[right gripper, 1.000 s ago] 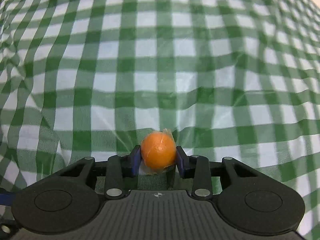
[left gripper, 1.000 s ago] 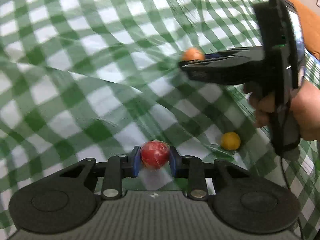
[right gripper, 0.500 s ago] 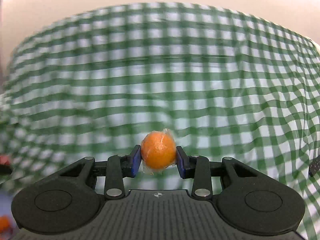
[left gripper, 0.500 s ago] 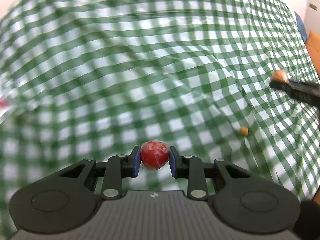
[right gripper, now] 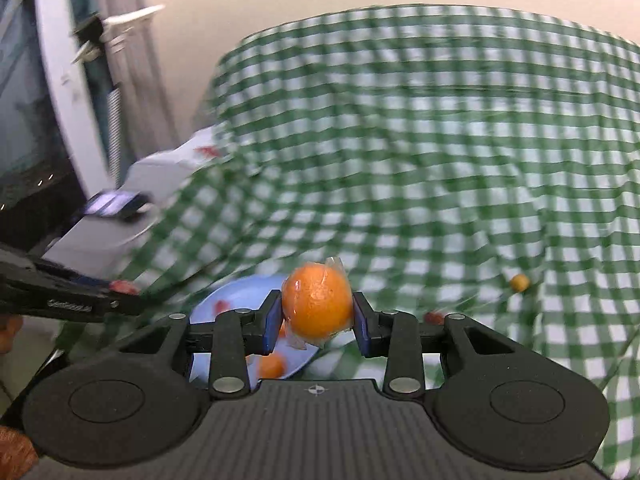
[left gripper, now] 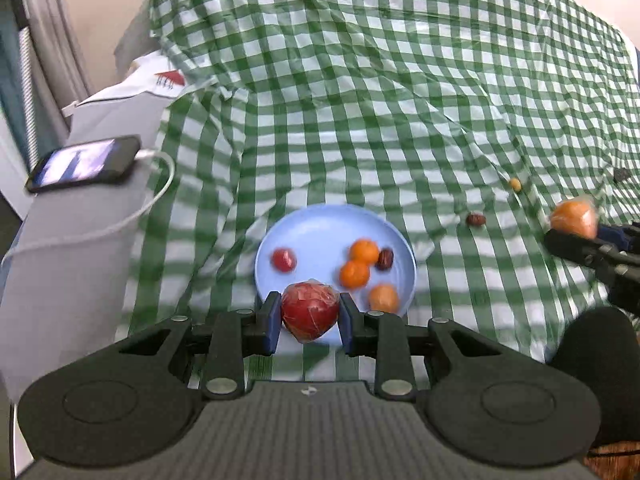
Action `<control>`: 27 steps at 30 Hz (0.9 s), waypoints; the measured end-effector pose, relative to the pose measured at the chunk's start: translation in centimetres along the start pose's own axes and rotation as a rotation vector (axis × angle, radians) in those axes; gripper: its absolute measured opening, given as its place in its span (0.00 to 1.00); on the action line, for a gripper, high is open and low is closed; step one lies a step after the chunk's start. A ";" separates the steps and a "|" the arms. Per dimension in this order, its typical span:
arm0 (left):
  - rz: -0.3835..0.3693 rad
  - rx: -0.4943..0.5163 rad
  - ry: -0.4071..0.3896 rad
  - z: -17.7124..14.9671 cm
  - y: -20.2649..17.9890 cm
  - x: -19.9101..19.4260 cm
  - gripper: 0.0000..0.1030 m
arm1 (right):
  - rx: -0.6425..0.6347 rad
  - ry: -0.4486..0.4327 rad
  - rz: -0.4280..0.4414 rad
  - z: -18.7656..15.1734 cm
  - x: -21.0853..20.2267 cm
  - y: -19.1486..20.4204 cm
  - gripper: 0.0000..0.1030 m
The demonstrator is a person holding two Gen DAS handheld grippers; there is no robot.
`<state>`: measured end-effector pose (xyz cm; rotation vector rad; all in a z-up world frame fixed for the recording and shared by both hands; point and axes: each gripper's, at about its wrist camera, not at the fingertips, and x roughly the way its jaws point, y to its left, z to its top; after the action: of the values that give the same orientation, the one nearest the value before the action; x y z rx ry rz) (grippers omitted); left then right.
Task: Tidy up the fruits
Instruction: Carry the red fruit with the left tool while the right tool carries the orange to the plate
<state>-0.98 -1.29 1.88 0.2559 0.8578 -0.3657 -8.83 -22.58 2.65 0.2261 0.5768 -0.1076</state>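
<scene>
Two sets of tongs are loaded: your left tongs [left gripper: 308, 322] are clamped on a round red fruit wrapped in clear film [left gripper: 310, 315], and your right tongs [right gripper: 316, 326] are clamped on a round orange fruit in the same clear wrap [right gripper: 318, 306], each fruit pinched between blue pads. In the left wrist view your red fruit hangs over the near rim of a pale blue round plate [left gripper: 312, 228], which sits on the green-and-white checked cloth [left gripper: 360, 100] covering the table, close to its left edge. On that plate you have a small red fruit [left gripper: 284, 260] toward the left, two small orange fruits [left gripper: 359, 263] touching each other near the middle, a dark brown oval fruit [left gripper: 386, 259] just beside them, and another orange fruit [left gripper: 384, 298] by the near rim. Off the plate, toward the table's right side, a dark red-brown oval fruit [left gripper: 476, 219] and a tiny yellow round fruit [left gripper: 515, 184] lie on the cloth, near each other. Your right tongs show at the right edge of that view, well apart from the plate. Beyond the table's left edge, a black phone [left gripper: 84, 164] with a white cable [left gripper: 156, 196] plugged in rests on a grey box [left gripper: 80, 260]. The right wrist view is blurred.
</scene>
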 end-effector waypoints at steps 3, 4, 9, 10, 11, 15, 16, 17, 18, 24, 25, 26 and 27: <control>-0.003 -0.007 -0.022 -2.2 0.1 -1.9 0.32 | -0.034 0.035 0.017 -1.7 -1.1 2.7 0.37; -0.003 -0.010 -0.032 -2.8 0.2 -2.5 0.32 | -0.045 0.043 0.018 -2.5 -1.5 3.5 0.37; 0.002 -0.044 -0.075 -4.4 1.0 -4.5 0.32 | -0.116 0.074 0.010 -5.0 -2.5 6.7 0.37; 0.001 -0.048 -0.082 -4.6 1.1 -4.8 0.32 | -0.124 0.072 0.013 -5.2 -2.7 7.1 0.37; -0.002 -0.049 -0.087 -4.6 1.2 -5.0 0.32 | -0.131 0.066 0.012 -5.1 -2.9 7.3 0.37; -0.004 -0.052 -0.102 -4.9 1.5 -5.5 0.32 | -0.142 0.048 -0.005 -4.9 -3.6 7.8 0.37; -0.005 -0.055 -0.105 -5.0 1.6 -5.6 0.32 | -0.146 0.049 -0.003 -4.9 -3.6 8.0 0.37; -0.005 -0.059 -0.107 -5.1 1.7 -5.7 0.32 | -0.151 0.050 -0.001 -4.9 -3.6 8.1 0.37; -0.005 -0.063 -0.109 -5.1 1.9 -5.8 0.32 | -0.156 0.050 0.000 -4.9 -3.6 8.3 0.37; -0.010 -0.075 -0.110 -5.1 2.3 -5.6 0.32 | -0.156 0.060 -0.007 -4.8 -3.4 8.3 0.37; -0.011 -0.075 -0.110 -5.0 2.4 -5.6 0.32 | -0.156 0.063 -0.007 -4.8 -3.3 8.3 0.37; -0.011 -0.075 -0.109 -5.0 2.4 -5.5 0.32 | -0.156 0.066 -0.008 -4.8 -3.3 8.3 0.37; -0.011 -0.073 -0.109 -5.0 2.4 -5.5 0.32 | -0.156 0.068 -0.008 -4.8 -3.2 8.3 0.37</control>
<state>-6.77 3.87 3.17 0.1617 0.7636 -0.3550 -12.67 -13.23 2.07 0.0756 0.6511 -0.0625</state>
